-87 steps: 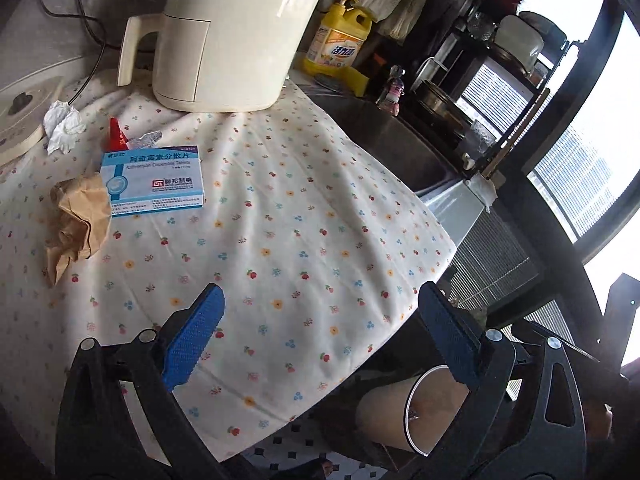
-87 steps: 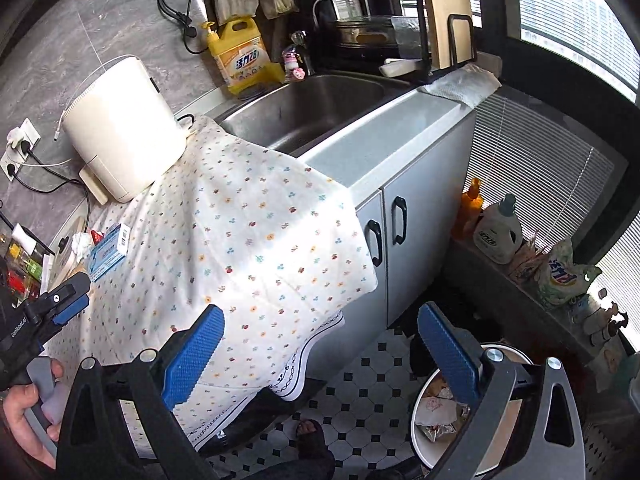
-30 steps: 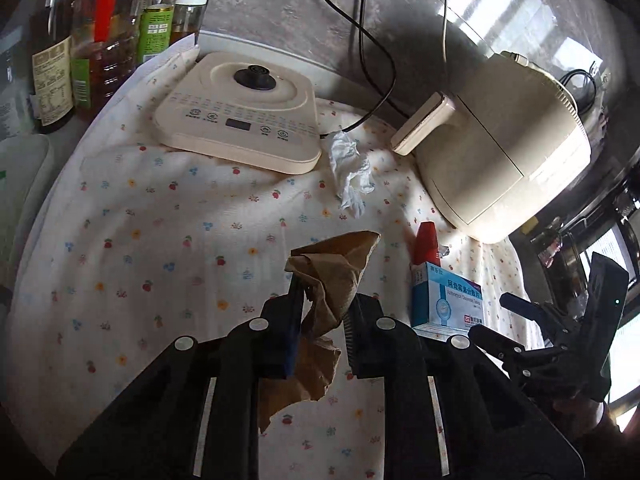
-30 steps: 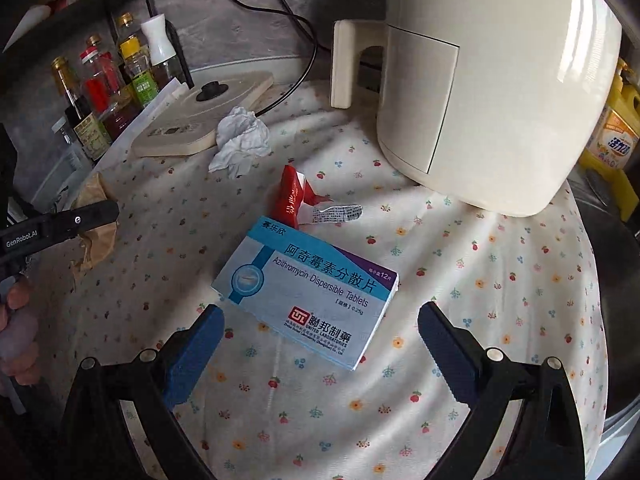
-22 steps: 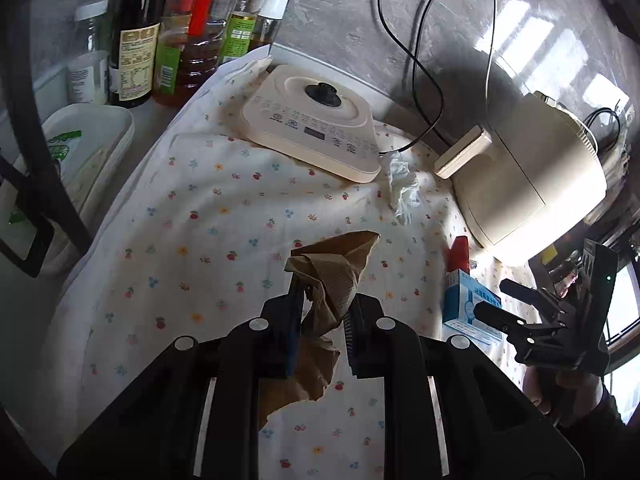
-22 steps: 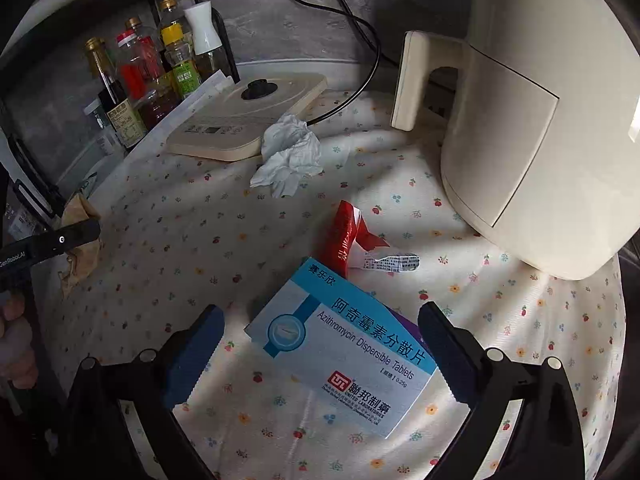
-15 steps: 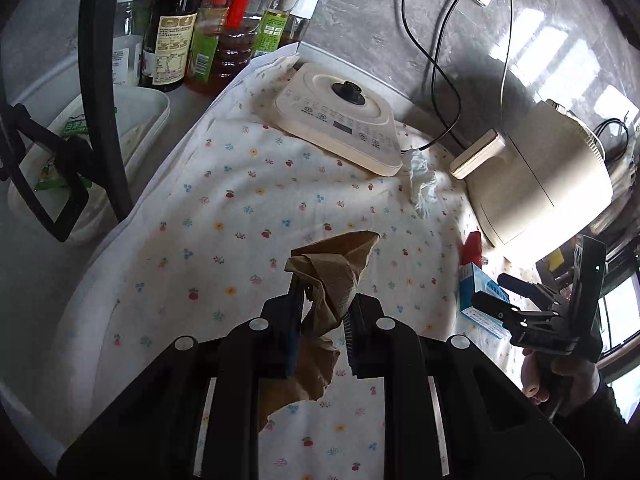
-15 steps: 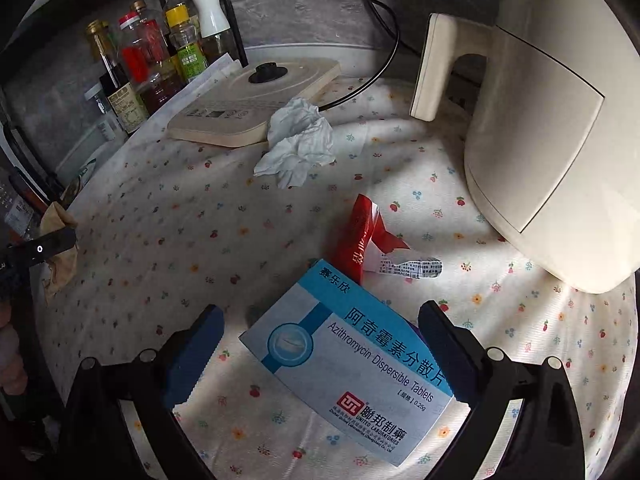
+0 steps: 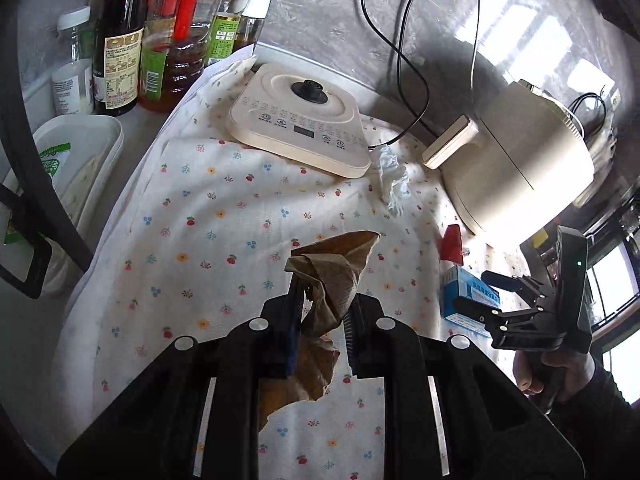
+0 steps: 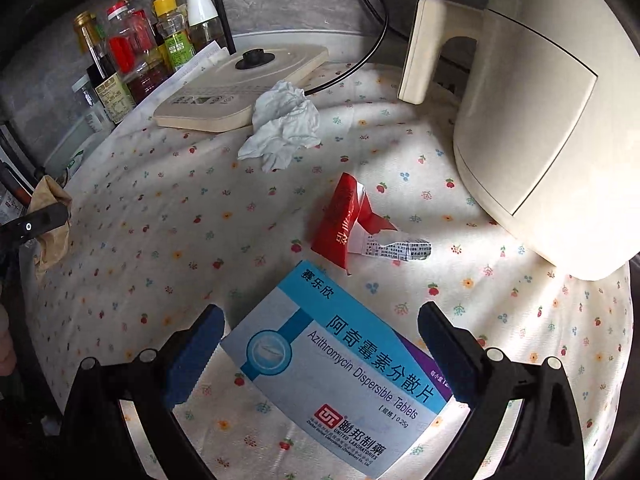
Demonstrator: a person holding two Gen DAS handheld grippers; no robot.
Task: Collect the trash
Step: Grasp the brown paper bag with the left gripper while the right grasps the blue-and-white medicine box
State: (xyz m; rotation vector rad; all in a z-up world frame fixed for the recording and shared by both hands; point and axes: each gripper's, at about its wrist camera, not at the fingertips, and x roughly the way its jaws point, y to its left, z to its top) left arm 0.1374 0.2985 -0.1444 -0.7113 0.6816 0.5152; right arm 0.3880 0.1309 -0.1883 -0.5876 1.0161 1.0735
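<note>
Your right gripper (image 10: 320,344), jaws apart, straddles blue-white cardboard tablet box (image 10: 340,368); long axis probably runs upper-left to lower-right. Left gripper (image 9: 320,312) clamps crumpled brown paper (image 9: 328,276).

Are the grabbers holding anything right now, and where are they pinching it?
The left gripper pinches the crumpled brown paper around its middle. The right gripper holds nothing; it is open around the medicine box.

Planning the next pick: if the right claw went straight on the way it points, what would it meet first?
Most likely the blue tablet box, already lying between the open right claw fingers. Beyond it lies the red wrapper. How high the claw is above the box is unclear.
</note>
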